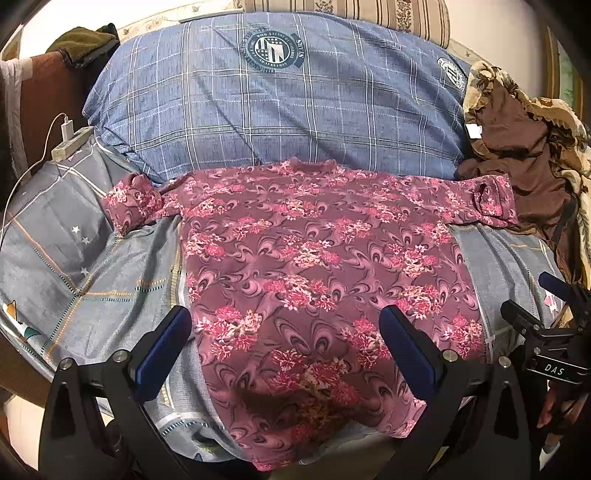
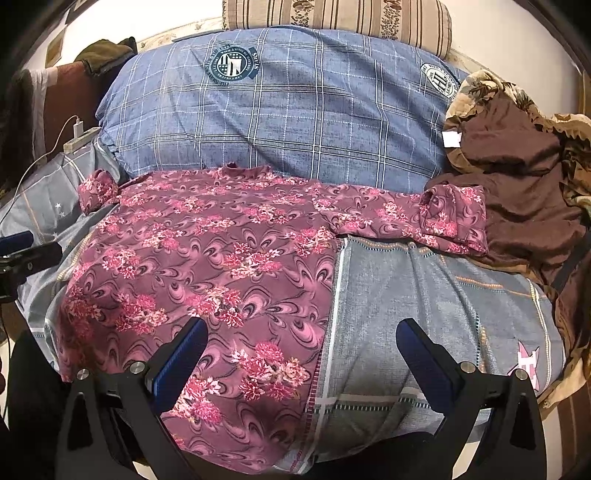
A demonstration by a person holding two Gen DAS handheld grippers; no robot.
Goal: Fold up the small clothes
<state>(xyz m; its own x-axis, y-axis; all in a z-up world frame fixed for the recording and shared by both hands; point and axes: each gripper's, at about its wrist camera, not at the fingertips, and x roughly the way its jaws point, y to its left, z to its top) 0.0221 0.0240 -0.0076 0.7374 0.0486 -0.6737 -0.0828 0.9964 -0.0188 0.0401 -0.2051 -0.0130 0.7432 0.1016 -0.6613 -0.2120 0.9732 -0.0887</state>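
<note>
A maroon floral shirt (image 1: 314,251) (image 2: 207,251) lies spread flat on the grey bed sheet (image 1: 74,258) (image 2: 424,295), with both sleeves stretched out sideways and the collar toward the blue pillow. My left gripper (image 1: 286,325) hovers open over the shirt's lower hem, holding nothing. My right gripper (image 2: 301,339) stands open above the shirt's right side edge, holding nothing. In the left wrist view the right gripper (image 1: 535,299) shows at the right edge. In the right wrist view, the left gripper's fingertips (image 2: 22,243) show at the left edge.
A large blue plaid pillow (image 1: 277,103) (image 2: 288,110) lies behind the shirt. A brown garment heap (image 1: 524,155) (image 2: 524,184) sits at the right, touching the right sleeve. A white charger and power strip (image 1: 70,140) (image 2: 79,138) rest at the left. A striped bolster (image 2: 340,18) lies at the back.
</note>
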